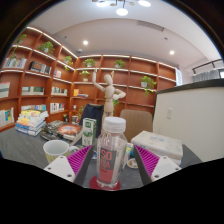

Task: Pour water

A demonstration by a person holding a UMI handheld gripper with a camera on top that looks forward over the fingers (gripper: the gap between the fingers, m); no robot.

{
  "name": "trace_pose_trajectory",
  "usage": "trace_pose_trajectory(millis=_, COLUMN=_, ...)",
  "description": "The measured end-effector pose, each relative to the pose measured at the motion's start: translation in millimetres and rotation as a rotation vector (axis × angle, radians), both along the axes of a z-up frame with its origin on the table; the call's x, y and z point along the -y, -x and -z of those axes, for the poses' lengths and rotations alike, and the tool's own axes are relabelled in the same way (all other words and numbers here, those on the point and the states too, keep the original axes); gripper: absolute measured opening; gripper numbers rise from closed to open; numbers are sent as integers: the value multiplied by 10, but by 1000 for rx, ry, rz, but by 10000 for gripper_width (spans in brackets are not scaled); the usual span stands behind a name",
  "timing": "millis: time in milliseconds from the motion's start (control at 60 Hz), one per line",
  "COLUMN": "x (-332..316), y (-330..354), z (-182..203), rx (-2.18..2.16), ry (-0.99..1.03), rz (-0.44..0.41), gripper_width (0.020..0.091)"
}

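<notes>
I have the water bottle [112, 150] right in front of the camera, a clear plastic one with a white cap, standing upright between the two pink pads [79, 159] of the claw [112, 166]. The pads sit close against its sides low on the body, so I judge the claw to be closed on the bottle; the contact itself is hard to confirm from this angle, because the bottle hides the inner pad faces. The cap looks to be on, though I cannot tell whether it is screwed tight.

Just to the left of the fingers a white cup [56, 149] stands on the dark surface [20, 150], near the bottle but not touching it. That is the likely target for the pour. A green-and-white carton [89, 129] stands behind, between cup and bottle. A white box [158, 145] lies to the right, and a stack of books [31, 122] sits further left. Shelves [40, 75] with plants line the back wall, with a pale figurine [108, 97] in front of them.

To do this step well, I would check that the cap is off before any tilt. Then I would keep the grip firm and low, carry the neck over the cup rim, and tip slowly towards the left. The carton stands close to that path, so I would keep the bottle clear of it.
</notes>
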State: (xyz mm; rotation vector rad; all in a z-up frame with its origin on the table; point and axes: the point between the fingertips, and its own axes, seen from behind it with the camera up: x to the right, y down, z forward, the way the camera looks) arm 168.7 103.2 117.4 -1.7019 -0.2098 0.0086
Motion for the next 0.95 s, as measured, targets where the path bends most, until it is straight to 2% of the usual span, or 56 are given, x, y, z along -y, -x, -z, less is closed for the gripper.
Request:
trace_pose_trajectory(millis=133, x=453, y=-51, z=-34, rx=1, ry=15, rz=40, gripper_width=861)
trace_pose_trajectory(millis=350, x=1116, y=-34, z=-183, rx=-40, ry=13, rz=158, gripper_width=866)
trace_pose_trajectory(millis=483, x=1359, y=73, z=-219, rx=-68, ry=26, rz=180, gripper_width=865)
trace_pose_trajectory(millis=650, x=1475, y=190, z=-337, rx=-103, ry=-8, rz=198, gripper_width=864)
trace_pose_trajectory(millis=950, x=1472, y=484, z=-349, rx=-157, ry=2, rz=144, gripper_width=862)
